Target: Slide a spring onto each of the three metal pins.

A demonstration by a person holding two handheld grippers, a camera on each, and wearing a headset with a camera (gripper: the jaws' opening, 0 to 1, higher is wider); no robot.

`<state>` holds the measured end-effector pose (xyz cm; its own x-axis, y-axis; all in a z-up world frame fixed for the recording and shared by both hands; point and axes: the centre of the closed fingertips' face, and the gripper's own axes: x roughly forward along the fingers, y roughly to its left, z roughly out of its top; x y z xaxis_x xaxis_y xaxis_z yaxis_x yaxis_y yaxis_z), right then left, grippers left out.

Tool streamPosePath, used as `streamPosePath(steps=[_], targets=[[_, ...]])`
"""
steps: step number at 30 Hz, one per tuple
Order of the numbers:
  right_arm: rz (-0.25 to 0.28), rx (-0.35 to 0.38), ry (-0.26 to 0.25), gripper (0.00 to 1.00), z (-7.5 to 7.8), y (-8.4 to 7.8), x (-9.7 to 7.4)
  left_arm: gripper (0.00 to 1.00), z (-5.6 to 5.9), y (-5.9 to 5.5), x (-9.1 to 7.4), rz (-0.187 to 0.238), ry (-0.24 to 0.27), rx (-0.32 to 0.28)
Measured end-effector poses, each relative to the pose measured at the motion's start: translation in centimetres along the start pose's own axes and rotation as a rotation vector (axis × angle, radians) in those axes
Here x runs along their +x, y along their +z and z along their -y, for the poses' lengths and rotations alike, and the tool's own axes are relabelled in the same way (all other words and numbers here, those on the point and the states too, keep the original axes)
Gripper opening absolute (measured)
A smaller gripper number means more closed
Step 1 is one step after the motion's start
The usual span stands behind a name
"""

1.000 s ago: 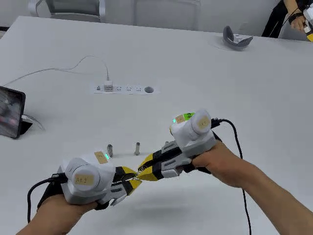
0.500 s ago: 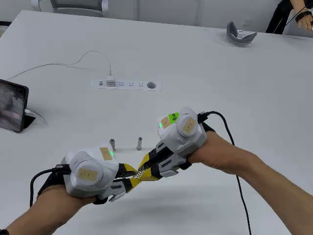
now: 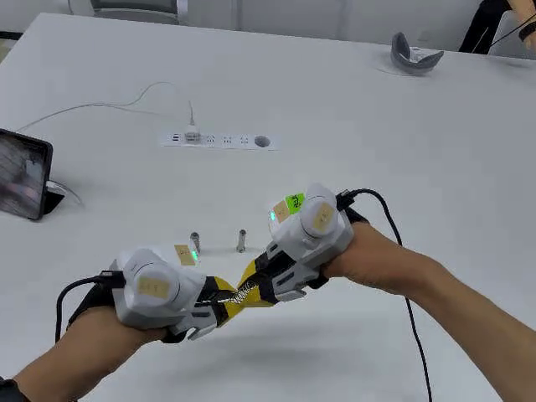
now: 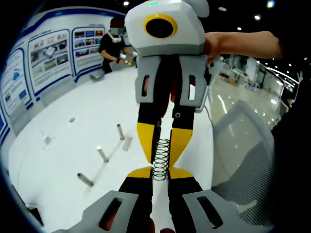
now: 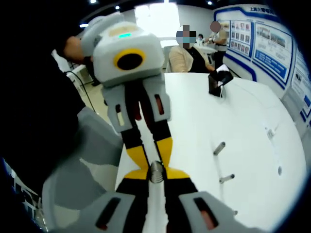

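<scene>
1. Bare table [image 3: 377, 126] between pins [image 3: 241, 241] and power strip [image 3: 218, 140].
2. Near side of pins blocked: left gripper [image 3: 226, 300], right gripper [image 3: 253, 280] both pinching one spring [image 3: 243, 291].
3. Tablet [image 3: 23, 176] well apart, far left of pins.

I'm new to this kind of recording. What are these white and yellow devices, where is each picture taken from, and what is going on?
There is no robot here. A person holds a two-jawed clamp with its own camera in each hand. The wide picture comes from a headset camera looking down at the white table. The two round pictures look along each clamp's jaws. The left hand-held gripper and the right hand-held gripper meet tip to tip, each shut on one end of a small spring. Three short metal pins stand on the table, with a power strip and a tablet farther off.
</scene>
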<state>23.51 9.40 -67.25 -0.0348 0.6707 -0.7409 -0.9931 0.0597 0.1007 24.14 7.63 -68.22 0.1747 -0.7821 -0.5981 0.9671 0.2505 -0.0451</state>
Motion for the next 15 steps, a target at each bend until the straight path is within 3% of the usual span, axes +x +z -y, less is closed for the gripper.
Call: streamPosePath(steps=[6,15], targets=[[0.007,0.008,-0.008,0.13,-0.1,0.0,0.1,0.11,0.1,-0.3,0.0,0.018,0.005,-0.045],[0.013,0.029,-0.026,0.12,0.6,-0.6,-0.4,0.15,-0.6,-1.8,-0.7,0.035,0.039,-0.149]])
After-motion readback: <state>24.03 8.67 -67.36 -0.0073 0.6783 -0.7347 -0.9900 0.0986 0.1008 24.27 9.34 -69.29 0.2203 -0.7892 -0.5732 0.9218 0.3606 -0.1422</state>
